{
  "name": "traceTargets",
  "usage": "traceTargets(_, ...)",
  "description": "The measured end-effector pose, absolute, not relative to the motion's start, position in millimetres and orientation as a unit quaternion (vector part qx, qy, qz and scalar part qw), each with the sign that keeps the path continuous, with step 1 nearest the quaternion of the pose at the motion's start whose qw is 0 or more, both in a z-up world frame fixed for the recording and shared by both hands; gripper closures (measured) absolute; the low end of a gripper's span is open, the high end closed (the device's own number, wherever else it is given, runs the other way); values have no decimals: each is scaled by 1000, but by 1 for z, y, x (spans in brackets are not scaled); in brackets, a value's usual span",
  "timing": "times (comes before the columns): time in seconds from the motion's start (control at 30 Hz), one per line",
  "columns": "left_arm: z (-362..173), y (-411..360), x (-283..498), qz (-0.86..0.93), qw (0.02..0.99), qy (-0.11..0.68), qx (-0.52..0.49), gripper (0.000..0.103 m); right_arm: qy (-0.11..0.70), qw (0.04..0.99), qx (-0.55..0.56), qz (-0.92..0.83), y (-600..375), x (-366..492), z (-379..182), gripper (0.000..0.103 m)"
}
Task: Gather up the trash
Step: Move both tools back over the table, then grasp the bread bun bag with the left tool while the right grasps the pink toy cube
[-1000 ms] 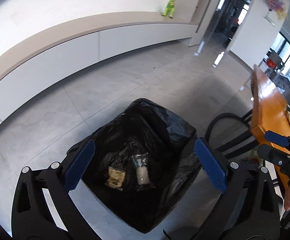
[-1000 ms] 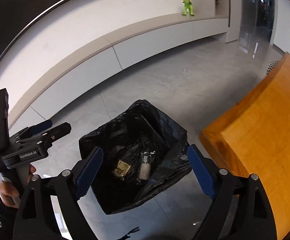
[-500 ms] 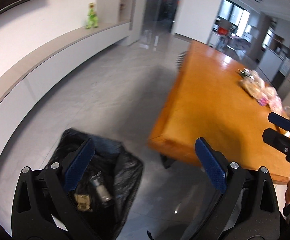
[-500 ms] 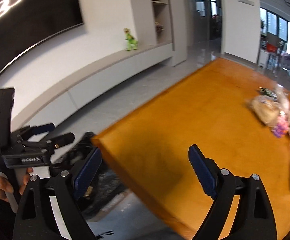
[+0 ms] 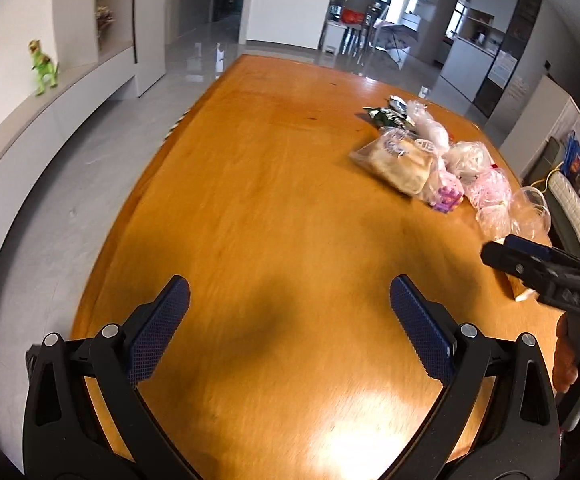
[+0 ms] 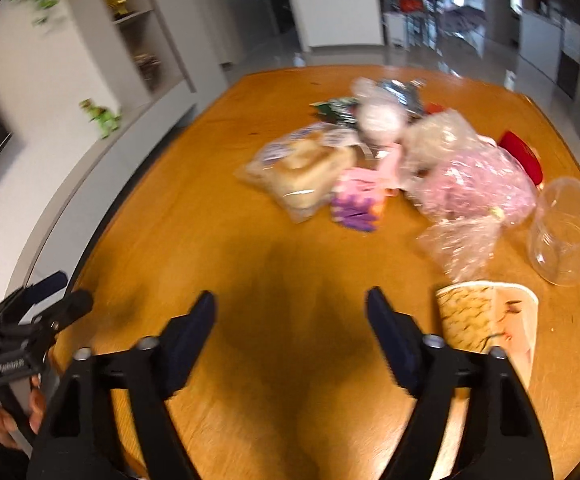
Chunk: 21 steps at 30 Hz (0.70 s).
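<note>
A pile of trash lies on the orange wooden table (image 5: 273,208): a bagged bread loaf (image 5: 400,158) (image 6: 304,168), crumpled clear and pink plastic bags (image 6: 470,176) (image 5: 486,188), a purple wrapper (image 6: 356,208), dark snack packets (image 5: 388,114), a clear plastic cup (image 6: 564,232) on its side, and a paper cup (image 6: 490,316) lying by my right gripper's right finger. My left gripper (image 5: 287,316) is open and empty above the table's near part. My right gripper (image 6: 292,316) is open and empty, also seen from the left wrist (image 5: 522,260).
A grey tiled floor (image 5: 69,168) runs left of the table, with a long white wall ledge holding a green toy dinosaur (image 5: 43,68). A red object (image 6: 524,154) lies behind the bags. The trash bin is out of view.
Both grippers swung up and right, away from the black-bagged bin on the floor, and now look over the table top toward the trash pile. Both stayed open and empty.
</note>
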<state>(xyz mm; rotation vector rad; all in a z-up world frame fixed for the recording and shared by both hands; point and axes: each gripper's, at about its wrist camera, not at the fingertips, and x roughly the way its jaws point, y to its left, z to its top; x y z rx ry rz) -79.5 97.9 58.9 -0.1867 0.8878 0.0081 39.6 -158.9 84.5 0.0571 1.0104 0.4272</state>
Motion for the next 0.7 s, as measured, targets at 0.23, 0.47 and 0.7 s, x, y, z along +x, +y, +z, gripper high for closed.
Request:
traceTargets(0.23,68,69,-8,-19,893,443,-71,6,531,835,44,137,-166,108,61,47)
traceTargets(0.47,67,50,47,-28,887,458,-39,6,543,830,41,122,-150,143,49,47)
traceTargets(0.7,70,21,94,-47,882,469,-9,6,541,831,48,117,-155,147,41,56)
